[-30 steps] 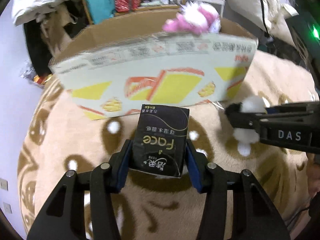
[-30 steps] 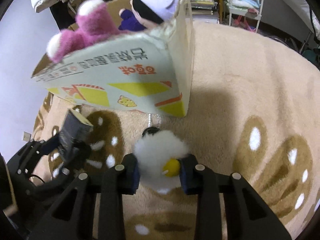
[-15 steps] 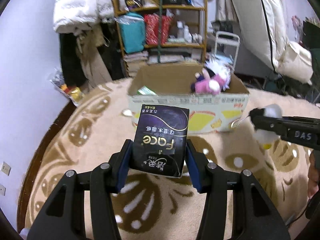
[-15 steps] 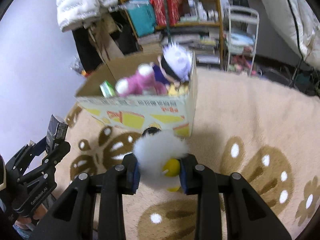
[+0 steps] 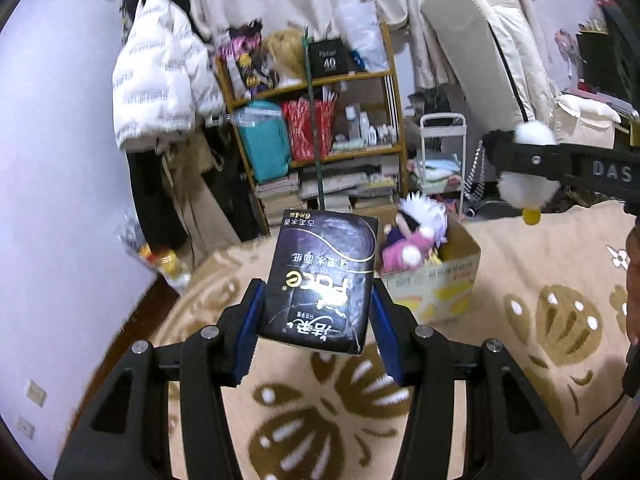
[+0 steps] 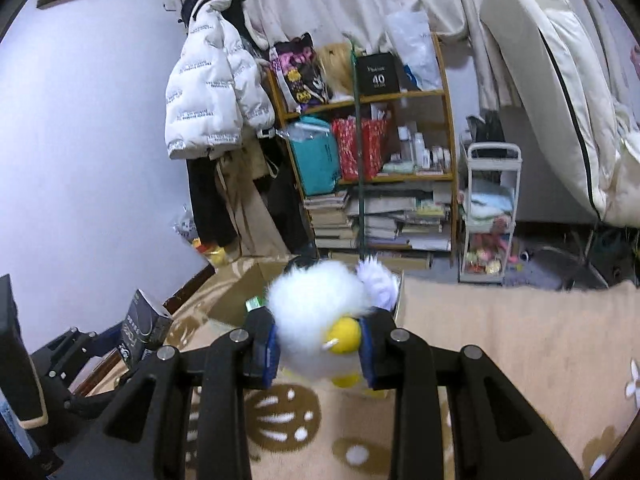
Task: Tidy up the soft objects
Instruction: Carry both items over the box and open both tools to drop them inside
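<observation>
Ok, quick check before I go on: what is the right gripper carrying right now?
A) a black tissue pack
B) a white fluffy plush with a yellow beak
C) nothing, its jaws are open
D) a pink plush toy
B: in the right wrist view the right gripper is clamped on the white fluffy plush; the black tissue pack is held in the left gripper.

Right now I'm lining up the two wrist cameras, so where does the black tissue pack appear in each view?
Left wrist: the black tissue pack fills the centre, clamped between the left gripper fingers.
Right wrist: it sits small at the lower left, held out in that same gripper.
Shared landmark: the cardboard box on the rug, behind the white plush in the right wrist view.
</observation>
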A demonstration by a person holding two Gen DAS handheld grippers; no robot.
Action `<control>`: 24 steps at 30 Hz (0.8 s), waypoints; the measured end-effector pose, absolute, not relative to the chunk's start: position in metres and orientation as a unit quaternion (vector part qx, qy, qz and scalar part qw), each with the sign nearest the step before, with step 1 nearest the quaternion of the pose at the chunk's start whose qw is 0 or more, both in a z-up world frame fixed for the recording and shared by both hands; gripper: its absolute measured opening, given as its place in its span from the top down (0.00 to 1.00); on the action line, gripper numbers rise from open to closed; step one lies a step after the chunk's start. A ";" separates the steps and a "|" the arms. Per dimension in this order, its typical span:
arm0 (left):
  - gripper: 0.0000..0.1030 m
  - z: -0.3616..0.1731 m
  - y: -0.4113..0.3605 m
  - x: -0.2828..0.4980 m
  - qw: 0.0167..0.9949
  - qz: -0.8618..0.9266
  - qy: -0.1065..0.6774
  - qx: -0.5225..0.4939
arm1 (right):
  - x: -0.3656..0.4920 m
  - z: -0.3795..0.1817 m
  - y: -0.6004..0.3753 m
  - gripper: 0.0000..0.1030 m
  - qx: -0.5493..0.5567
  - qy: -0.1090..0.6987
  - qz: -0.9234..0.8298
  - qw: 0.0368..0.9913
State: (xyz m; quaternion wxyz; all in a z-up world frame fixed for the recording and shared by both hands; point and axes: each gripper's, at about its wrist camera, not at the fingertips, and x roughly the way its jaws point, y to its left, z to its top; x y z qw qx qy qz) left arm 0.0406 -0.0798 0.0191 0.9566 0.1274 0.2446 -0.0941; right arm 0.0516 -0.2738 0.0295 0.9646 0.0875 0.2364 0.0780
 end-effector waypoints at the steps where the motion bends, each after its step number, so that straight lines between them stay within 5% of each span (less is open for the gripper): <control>1: 0.52 0.024 -0.081 0.043 0.958 -0.096 0.239 0.128 | 0.055 0.033 -0.274 0.68 0.087 0.234 0.079 0.965; 12: 0.52 0.052 -0.076 0.100 0.966 -0.104 0.215 0.100 | 0.103 0.052 -0.271 0.67 0.062 0.225 0.096 0.968; 24: 0.52 -0.004 -0.082 0.163 0.954 -0.112 0.267 0.083 | 0.148 0.001 -0.274 0.66 0.088 0.261 0.111 0.955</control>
